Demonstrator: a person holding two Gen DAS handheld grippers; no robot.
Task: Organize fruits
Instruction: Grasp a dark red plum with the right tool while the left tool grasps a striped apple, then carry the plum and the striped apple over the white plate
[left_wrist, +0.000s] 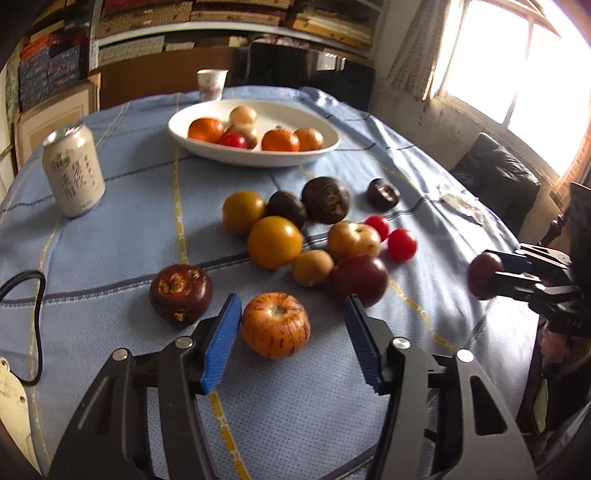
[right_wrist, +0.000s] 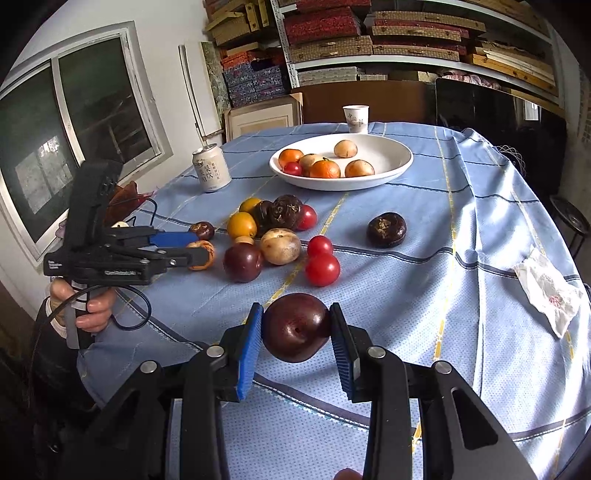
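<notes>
A striped orange fruit (left_wrist: 275, 325) lies on the blue tablecloth between the jaws of my left gripper (left_wrist: 291, 301). The left blue pad is at its side, the right pad stands clear of it, so the gripper is open. In the right wrist view the left gripper (right_wrist: 201, 246) brackets that striped fruit (right_wrist: 207, 253). My right gripper (right_wrist: 295, 310) is shut on a dark purple plum (right_wrist: 295, 328), held above the cloth; it also shows as the right gripper (left_wrist: 487, 266) at the right edge. The white bowl (left_wrist: 255, 157) holds oranges, a red tomato and tan fruits.
Loose fruits sit mid-table: yellow ones (left_wrist: 273, 242), dark brown ones (left_wrist: 325, 199), red tomatoes (left_wrist: 402, 243), a plum (left_wrist: 360, 278). A drink can (left_wrist: 74, 173), paper cup (left_wrist: 211, 84), crumpled tissue (right_wrist: 550, 291) and black cable (left_wrist: 33, 314) lie around. A hand (right_wrist: 92, 310) grips the left handle.
</notes>
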